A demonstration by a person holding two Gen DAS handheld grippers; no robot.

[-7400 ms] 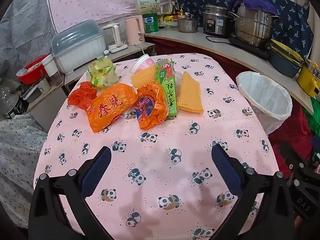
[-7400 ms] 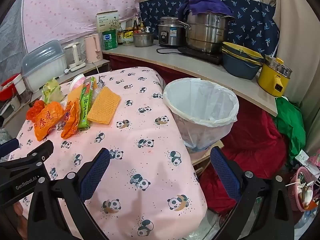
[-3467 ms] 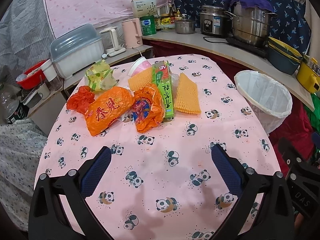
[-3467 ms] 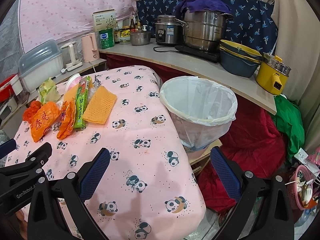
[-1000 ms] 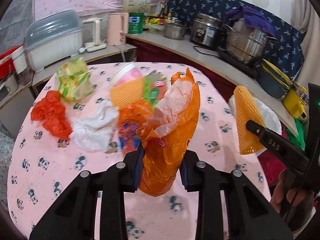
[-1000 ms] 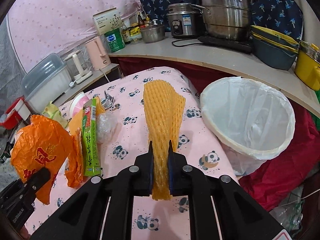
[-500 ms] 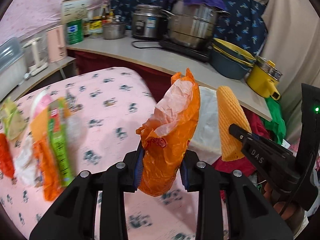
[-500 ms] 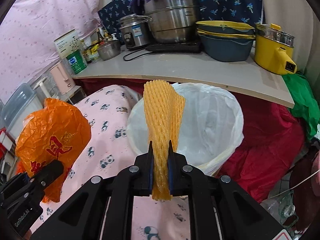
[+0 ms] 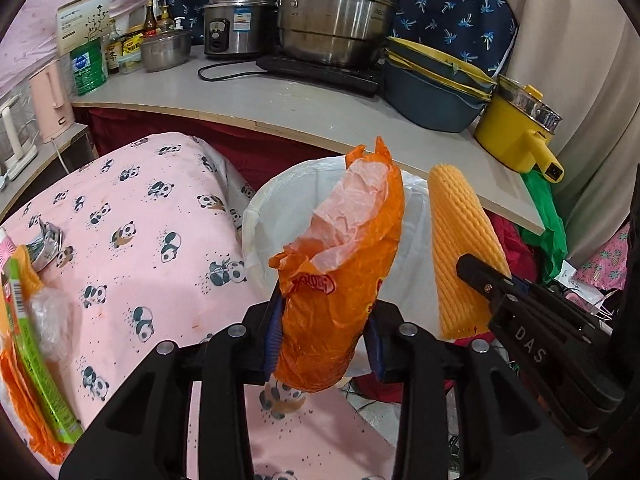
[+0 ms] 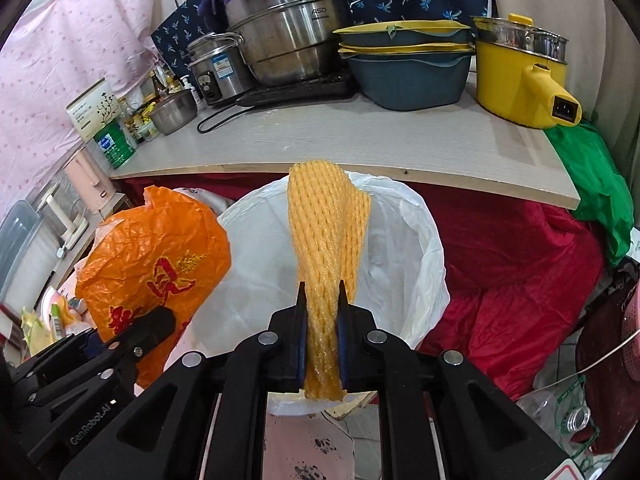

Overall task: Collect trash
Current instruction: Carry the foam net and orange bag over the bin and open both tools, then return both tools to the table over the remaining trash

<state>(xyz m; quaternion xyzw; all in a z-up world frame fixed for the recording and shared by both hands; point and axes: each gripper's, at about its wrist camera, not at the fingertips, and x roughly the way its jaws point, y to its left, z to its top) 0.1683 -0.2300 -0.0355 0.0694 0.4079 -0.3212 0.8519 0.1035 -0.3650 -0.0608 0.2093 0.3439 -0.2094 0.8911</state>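
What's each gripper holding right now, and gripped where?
Left gripper: orange plastic bag, pinched at its lower middle. Right gripper: yellow foam net sleeve, clamped near its bottom end. Both hang by the white-lined bin.

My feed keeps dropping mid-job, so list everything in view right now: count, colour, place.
crinkled orange plastic bag: 1, orange, held over the bin's near-left rim
ribbed yellow foam net sleeve: 1, yellow, held upright over the bin
white-lined round trash bin: 1, white, beside the table, below the counter
panda-print pink tablecloth: 1, pink, left of the bin
long green carton: 1, green, table's left edge
large steel steamer pot: 1, silver, on the counter
small steel rice cooker: 1, silver, left of the steamer
stacked blue-and-yellow basins: blue and yellow, counter right; count unclear
yellow electric pot: 1, yellow, counter's far right
left tongs: black, shut on the bag
right tongs: black, shut on the sleeve
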